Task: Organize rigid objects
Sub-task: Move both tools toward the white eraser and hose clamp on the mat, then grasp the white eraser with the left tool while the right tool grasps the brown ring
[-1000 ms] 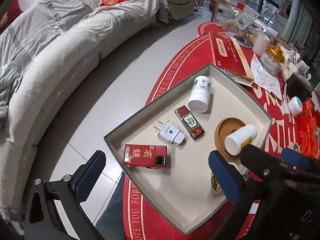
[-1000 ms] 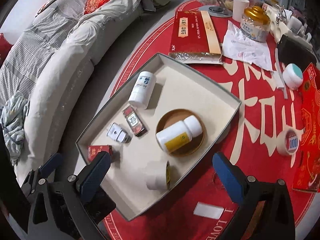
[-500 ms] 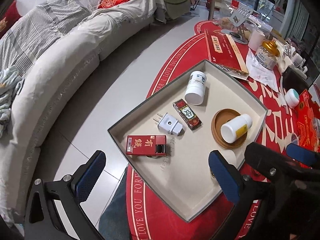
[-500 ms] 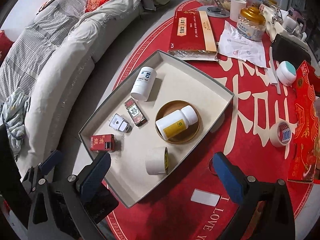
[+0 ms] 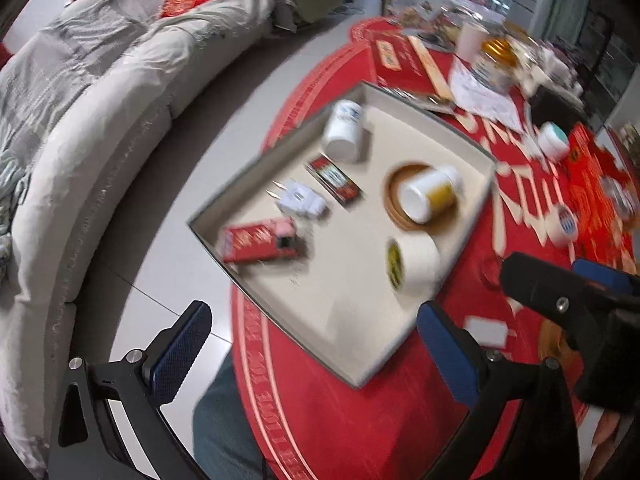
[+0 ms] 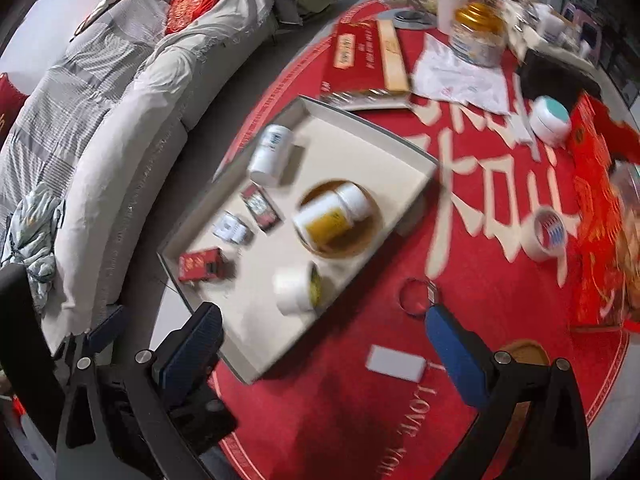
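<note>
the tray [image 6: 404, 148] sits on the surface [image 6: 480, 280]. in it, a bottle [image 6: 332, 216] lies on a dish [image 6: 360, 240], a jar [image 6: 294, 288] before it, a plug [image 6: 232, 230] left, the tape roll [image 6: 550, 232] outside right.

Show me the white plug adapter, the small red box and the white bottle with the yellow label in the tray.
White plug adapter [image 5: 302, 200], left wrist view, body.
Small red box [image 5: 258, 240], left wrist view, top face.
White bottle with yellow label [image 6: 330, 216], right wrist view, label.

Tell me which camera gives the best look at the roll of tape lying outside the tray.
The right wrist view: the tape roll is whole there. The left wrist view catches it blurrier, near its edge.
</note>
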